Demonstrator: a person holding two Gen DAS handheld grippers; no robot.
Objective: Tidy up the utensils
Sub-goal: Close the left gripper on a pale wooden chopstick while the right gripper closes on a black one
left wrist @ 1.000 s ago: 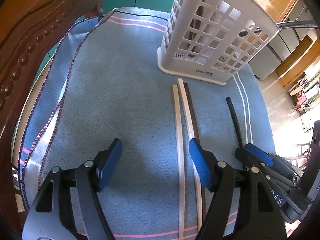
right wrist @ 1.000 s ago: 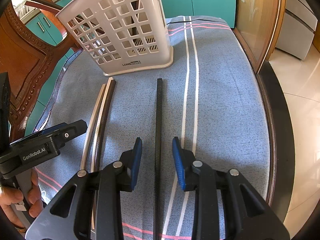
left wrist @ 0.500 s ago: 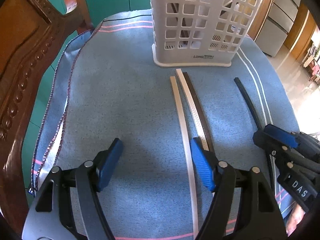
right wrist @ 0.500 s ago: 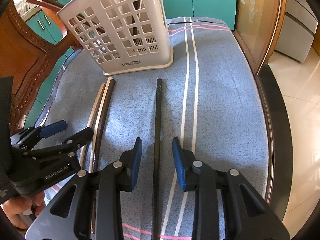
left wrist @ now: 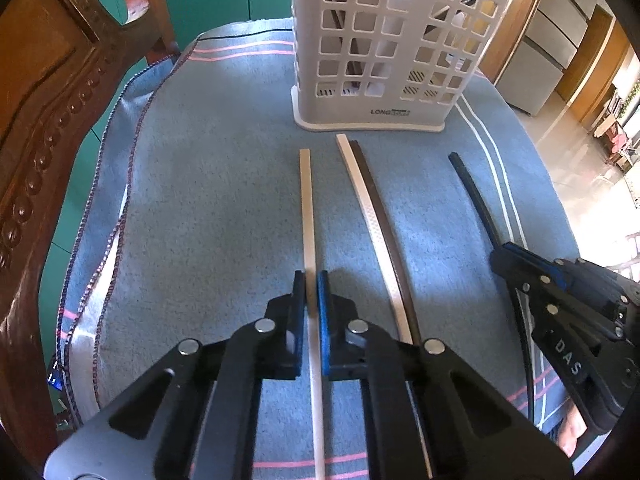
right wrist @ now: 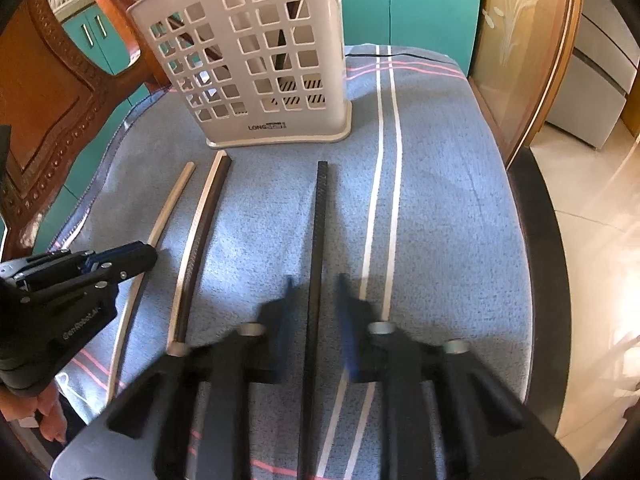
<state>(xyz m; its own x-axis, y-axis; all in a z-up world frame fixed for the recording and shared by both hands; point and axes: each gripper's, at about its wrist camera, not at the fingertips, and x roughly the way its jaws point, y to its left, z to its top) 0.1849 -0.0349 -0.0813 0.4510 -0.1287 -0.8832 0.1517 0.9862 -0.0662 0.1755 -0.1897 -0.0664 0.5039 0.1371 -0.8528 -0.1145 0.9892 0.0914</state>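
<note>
Item 1: cream chopstick (left wrist: 307, 216), centre of the left wrist view on the blue cloth (left wrist: 208, 208); left gripper (left wrist: 311, 292) has its jaws clamped on it at mid-length.

Item 2: black chopstick (right wrist: 318, 240), centre frame, between the parted jaws of the right gripper (right wrist: 314, 292), not yet pinched.

Item 3: white-and-brown chopstick pair (left wrist: 380, 232), side by side, right of centre.

Item 4: white slotted utensil holder (left wrist: 384, 48), top centre.

Handling: probably light, stiff, smooth sticks; a mid-length grip should limit swivel.
</note>
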